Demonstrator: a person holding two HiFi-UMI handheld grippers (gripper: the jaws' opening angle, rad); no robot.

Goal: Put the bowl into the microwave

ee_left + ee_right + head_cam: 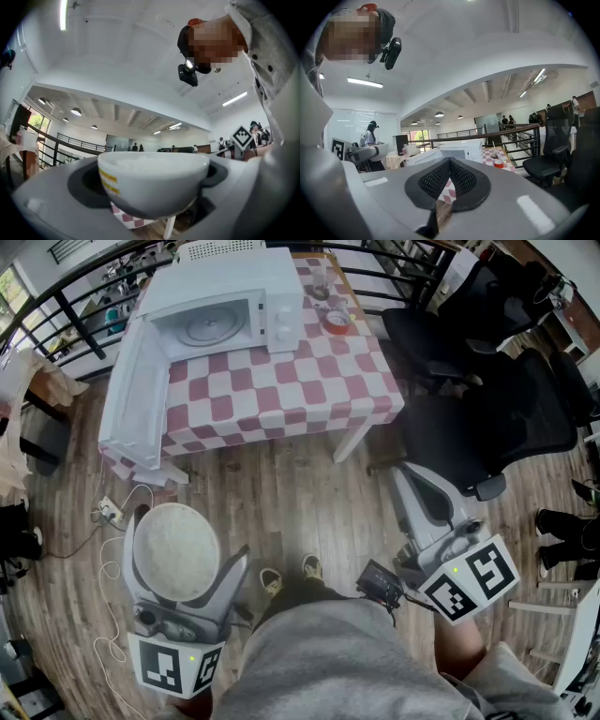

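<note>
Left tool (180, 566) holds bowl (173, 542); microwave (230, 306) stands open

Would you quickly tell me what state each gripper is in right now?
Left gripper: closed on the bowl.
Right gripper: closed, empty.

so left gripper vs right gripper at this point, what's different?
Grip: the left gripper has its fingers spread wide and clamped on the bowl; the right gripper has its fingers closed together.
Load: the left gripper carries the bowl; the right gripper carries nothing.
Shared: each has a marker cube at its rear, and both are held low over the wooden floor, short of the table with the open microwave.
</note>
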